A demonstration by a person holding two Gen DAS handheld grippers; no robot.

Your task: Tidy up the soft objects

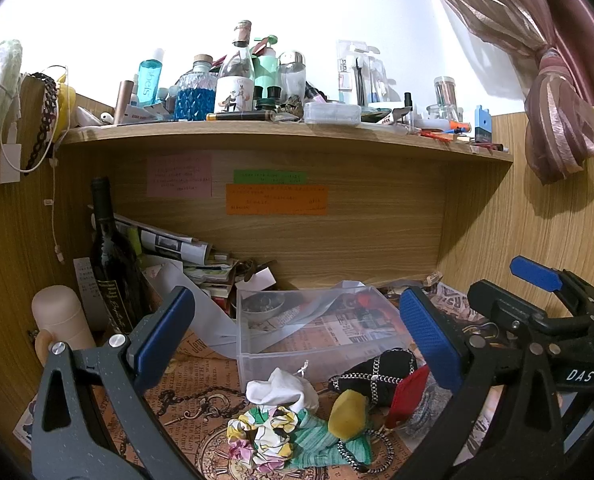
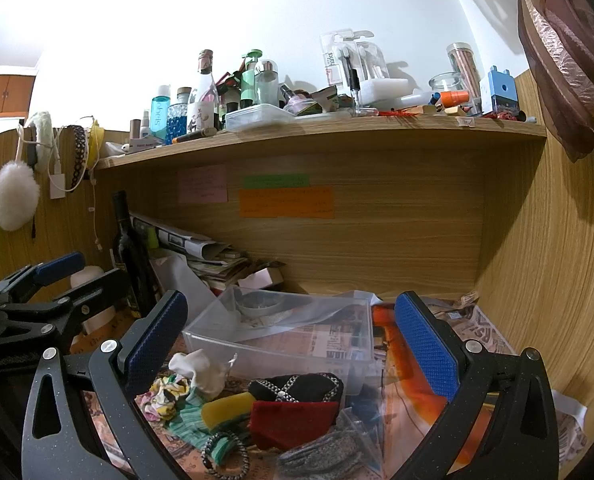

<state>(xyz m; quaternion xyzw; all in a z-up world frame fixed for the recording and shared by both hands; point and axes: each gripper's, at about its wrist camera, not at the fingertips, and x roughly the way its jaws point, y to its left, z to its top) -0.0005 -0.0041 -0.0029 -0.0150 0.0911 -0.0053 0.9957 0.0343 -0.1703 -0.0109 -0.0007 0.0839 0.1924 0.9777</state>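
A pile of soft things lies on the desk in front of a clear plastic box [image 1: 317, 340] [image 2: 281, 336]: a white sock [image 1: 281, 392] [image 2: 201, 368], a floral scrunchie [image 1: 265, 436] [image 2: 163, 394], a green striped cloth [image 1: 321, 440] [image 2: 189, 420], a yellow sponge [image 1: 347, 414] [image 2: 227, 406], a black chained pouch [image 1: 377, 376] [image 2: 297, 386], a red cloth [image 1: 407, 394] [image 2: 293, 420] and a grey sock [image 2: 321, 460]. My left gripper [image 1: 297, 336] is open above the pile. My right gripper [image 2: 293, 340] is open above it too. Both are empty.
A dark wine bottle [image 1: 111, 256] [image 2: 131, 252], a cream flask [image 1: 59, 320] and stacked papers [image 1: 189, 256] stand at the back left. A crowded shelf [image 1: 281, 130] [image 2: 317, 128] hangs above. A curtain [image 1: 553, 100] is at the right. My right gripper also shows in the left wrist view [image 1: 537, 312].
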